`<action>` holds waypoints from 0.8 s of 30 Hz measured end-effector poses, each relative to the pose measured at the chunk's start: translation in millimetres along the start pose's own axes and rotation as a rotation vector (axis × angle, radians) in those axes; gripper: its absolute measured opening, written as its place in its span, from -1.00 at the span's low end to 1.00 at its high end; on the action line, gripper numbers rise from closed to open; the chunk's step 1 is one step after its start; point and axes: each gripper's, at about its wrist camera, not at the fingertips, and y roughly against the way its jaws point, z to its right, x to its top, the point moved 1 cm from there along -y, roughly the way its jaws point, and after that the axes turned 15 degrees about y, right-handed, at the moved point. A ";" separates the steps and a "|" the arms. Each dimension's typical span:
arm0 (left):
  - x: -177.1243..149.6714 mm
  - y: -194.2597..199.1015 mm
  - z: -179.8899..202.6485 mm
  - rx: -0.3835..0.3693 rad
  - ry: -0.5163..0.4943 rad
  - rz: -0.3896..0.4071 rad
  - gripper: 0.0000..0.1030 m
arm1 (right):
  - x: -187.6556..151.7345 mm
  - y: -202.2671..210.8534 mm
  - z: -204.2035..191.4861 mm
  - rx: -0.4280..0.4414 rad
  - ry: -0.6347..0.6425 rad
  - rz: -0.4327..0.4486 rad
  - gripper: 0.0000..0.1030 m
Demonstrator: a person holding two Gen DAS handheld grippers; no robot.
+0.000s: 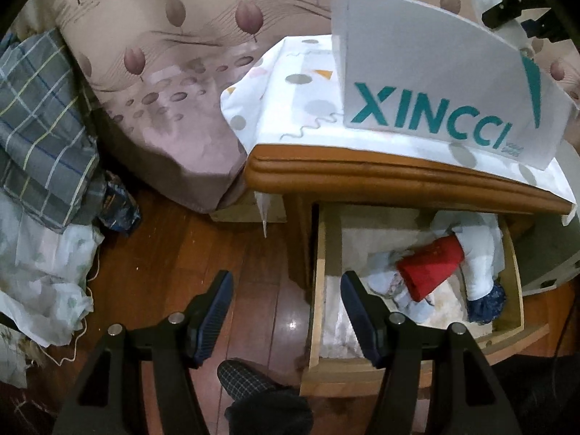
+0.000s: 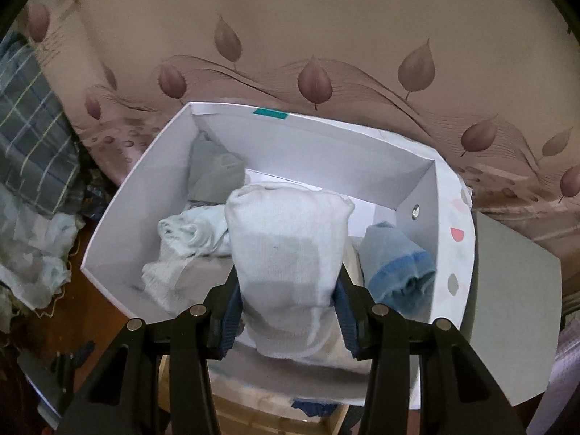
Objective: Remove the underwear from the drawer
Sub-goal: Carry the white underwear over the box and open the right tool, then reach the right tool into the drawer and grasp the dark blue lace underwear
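Observation:
The nightstand drawer [image 1: 319, 290] stands open, holding rolled underwear: a red roll [image 1: 429, 266], a white roll with a navy end [image 1: 478, 264] and a pale blue one [image 1: 384, 277]. My left gripper [image 1: 286, 311] is open and empty above the drawer's left wall. My right gripper [image 2: 288, 311] is shut on a white rolled underwear [image 2: 286, 250], held over the white XINCCI box [image 2: 417, 166], which also shows on the nightstand top in the left wrist view [image 1: 427, 83]. Inside the box lie a grey roll [image 2: 215, 174], a pale mint roll [image 2: 192, 232] and a blue roll [image 2: 397, 268].
A bed with a leaf-print cover [image 1: 174, 83] is behind the nightstand. A plaid quilt [image 1: 40, 127] and plastic bags [image 1: 43, 272] lie at the left on the wooden floor [image 1: 188, 250]. A slippered foot [image 1: 246, 380] is below the gripper.

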 end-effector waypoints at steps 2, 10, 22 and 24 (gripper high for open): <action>-1.8 -4.0 -0.9 0.005 0.000 -0.010 0.22 | 1.3 -11.3 3.5 -0.007 -0.010 -0.018 -0.16; -10.6 -17.2 -0.1 0.009 -0.014 -0.044 0.22 | 2.4 -32.8 5.9 -0.019 -0.023 -0.050 -0.08; -21.6 -17.1 0.5 -0.007 -0.010 -0.072 0.22 | -3.3 4.2 8.5 -0.042 -0.033 0.018 0.39; -24.3 -16.9 1.5 -0.013 -0.013 -0.079 0.22 | -10.1 19.3 5.6 -0.040 -0.012 0.033 0.41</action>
